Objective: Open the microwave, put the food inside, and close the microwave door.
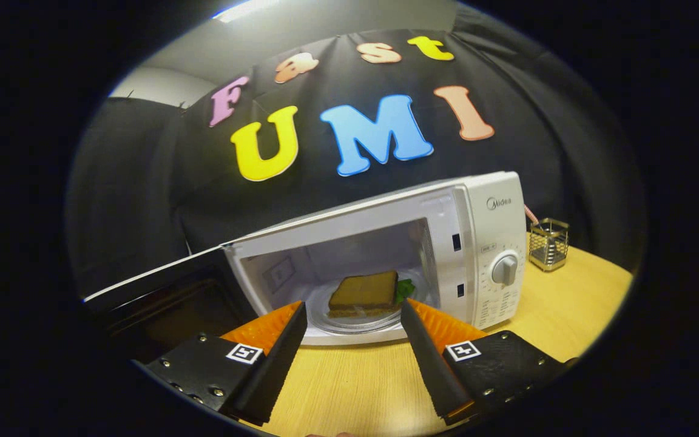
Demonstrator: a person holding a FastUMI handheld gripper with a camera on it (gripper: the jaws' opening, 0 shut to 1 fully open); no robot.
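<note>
Gripper: gripper (354,317) with its 2 fingers spread wide apart, gripping nothing; tips just short of the microwave's front sill
Microwave: white microwave (483,243) on the wooden bench (361,382); door (161,282) swung out to the left, cavity exposed
Food: sandwich (364,293) with a green leaf at its right side, lying on the glass turntable (355,321) inside the cavity, beyond the fingers
Holder: wire holder (548,244) near the bench's far right edge, beside the microwave
</note>
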